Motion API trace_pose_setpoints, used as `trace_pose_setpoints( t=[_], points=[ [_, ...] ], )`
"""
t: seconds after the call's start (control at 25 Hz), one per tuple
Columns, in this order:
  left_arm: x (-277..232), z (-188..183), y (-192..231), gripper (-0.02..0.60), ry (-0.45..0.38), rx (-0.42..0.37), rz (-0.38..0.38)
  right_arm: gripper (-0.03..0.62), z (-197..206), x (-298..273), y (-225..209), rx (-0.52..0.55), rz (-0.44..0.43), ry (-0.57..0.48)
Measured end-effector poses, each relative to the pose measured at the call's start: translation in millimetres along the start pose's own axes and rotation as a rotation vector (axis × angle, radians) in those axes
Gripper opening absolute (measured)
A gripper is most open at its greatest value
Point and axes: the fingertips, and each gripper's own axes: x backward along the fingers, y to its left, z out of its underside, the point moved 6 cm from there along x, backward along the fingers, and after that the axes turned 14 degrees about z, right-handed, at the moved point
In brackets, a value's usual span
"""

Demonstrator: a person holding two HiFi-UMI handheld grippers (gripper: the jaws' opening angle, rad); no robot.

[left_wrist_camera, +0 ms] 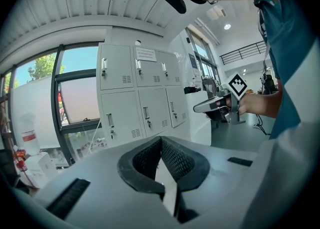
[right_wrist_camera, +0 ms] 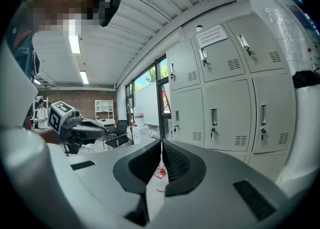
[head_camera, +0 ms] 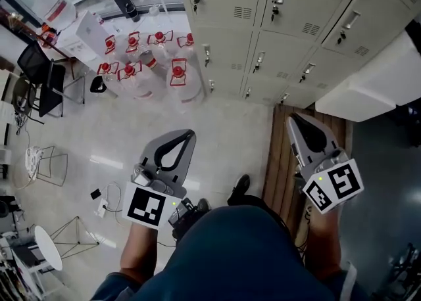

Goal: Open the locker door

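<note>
left gripper [head_camera: 188, 137]: fingers together, nothing held | right gripper [head_camera: 296, 121]: fingers together, nothing held, judged the nearer to the lockers | lockers [head_camera: 289, 23]: doors all closed, 12 o'clock of both grippers, well apart; handles' long axis upright | water jugs [head_camera: 141, 63]: red-capped, floor at 11 o'clock, fill unclear

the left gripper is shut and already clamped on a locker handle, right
Not quite. The left gripper is shut, but on nothing, and it is short of the lockers; the left gripper view shows it.
</note>
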Motion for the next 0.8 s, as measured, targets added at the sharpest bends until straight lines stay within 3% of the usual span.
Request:
trace_pose_setpoints(
  t=[0.36,0.6,0.8],
  points=[
    [-51.2,-12.4,16.9,0.017,0.033,-0.009,-0.079,0.037,-3.9,-45.5,-56.9,0.003,-0.072,0.001],
    [-78.9,-5.9,43.8,0.017,0.047,0.012,-0.053,0.037,1.5,-69.9,-69.8,-0.012,-0.057,0.032],
    [-105.0,-2.5,84.2,0.017,0.019,-0.005,0.029,0.037,-10.3,-88.7,-77.3,-0.002,0.035,0.018]
  ],
)
